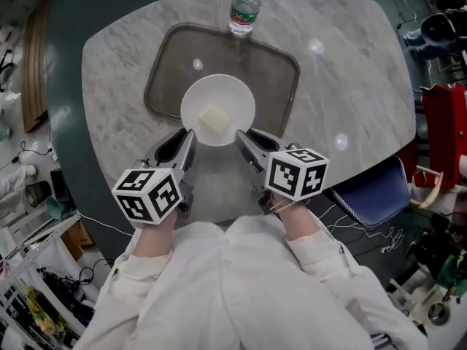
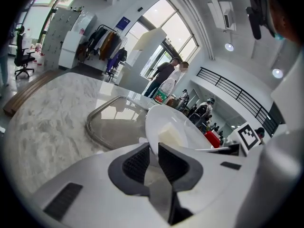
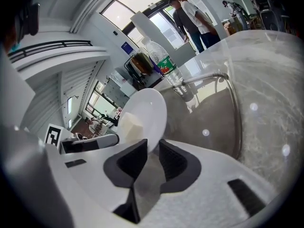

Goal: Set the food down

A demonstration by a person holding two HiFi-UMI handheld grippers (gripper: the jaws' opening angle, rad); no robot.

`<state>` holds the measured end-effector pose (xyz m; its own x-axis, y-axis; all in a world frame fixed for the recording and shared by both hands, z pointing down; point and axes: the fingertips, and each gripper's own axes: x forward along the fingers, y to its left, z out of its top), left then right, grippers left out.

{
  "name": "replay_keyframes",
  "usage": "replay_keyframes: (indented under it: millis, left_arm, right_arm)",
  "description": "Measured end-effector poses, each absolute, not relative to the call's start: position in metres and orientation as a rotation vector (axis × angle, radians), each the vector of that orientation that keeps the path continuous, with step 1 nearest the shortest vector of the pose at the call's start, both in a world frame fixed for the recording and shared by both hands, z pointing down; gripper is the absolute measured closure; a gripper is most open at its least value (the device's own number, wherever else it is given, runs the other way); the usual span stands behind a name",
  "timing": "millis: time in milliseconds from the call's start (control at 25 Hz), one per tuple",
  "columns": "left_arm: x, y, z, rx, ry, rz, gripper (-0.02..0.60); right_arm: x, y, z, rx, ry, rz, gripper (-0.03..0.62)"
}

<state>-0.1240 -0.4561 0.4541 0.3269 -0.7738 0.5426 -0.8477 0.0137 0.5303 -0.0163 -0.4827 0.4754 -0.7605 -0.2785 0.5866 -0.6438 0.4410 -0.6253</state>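
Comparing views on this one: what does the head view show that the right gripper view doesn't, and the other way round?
Only the head view: the marble table's full outline, the person's white sleeves and a blue chair beside the table.

Only the right gripper view: the right gripper up close, jaws pinching the plate's rim, and two people standing by the windows.

Both: the white plate with its pale food block, the dark tray and the water bottle.

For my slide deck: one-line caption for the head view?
Left gripper and right gripper hold a plate of food by its rim over a tray on a marble table, bottle behind.
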Motion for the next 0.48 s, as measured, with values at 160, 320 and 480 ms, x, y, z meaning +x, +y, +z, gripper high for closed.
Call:
replay_keyframes:
  millis: [160,320,480]
  left_arm:
    - [-0.124,-0.471,0.456,1.763,-1.461,0.132,0.517]
    - [-0.122,-0.482,0.460,1.758,-1.464,0.161,0.517]
    - [-0.121,-0.495,0.467,1.747,-1.457,0.169,0.517]
  right_arm:
    - [-0.017,-0.497,0.478,0.759,-2.292,1.251,0.533]
    - [-0.016,-0.510,0.483,0.745,-2.277,1.235,0.532]
    - [-0.015,-0.523,0.488,0.736,-2.261,1.215,0.531]
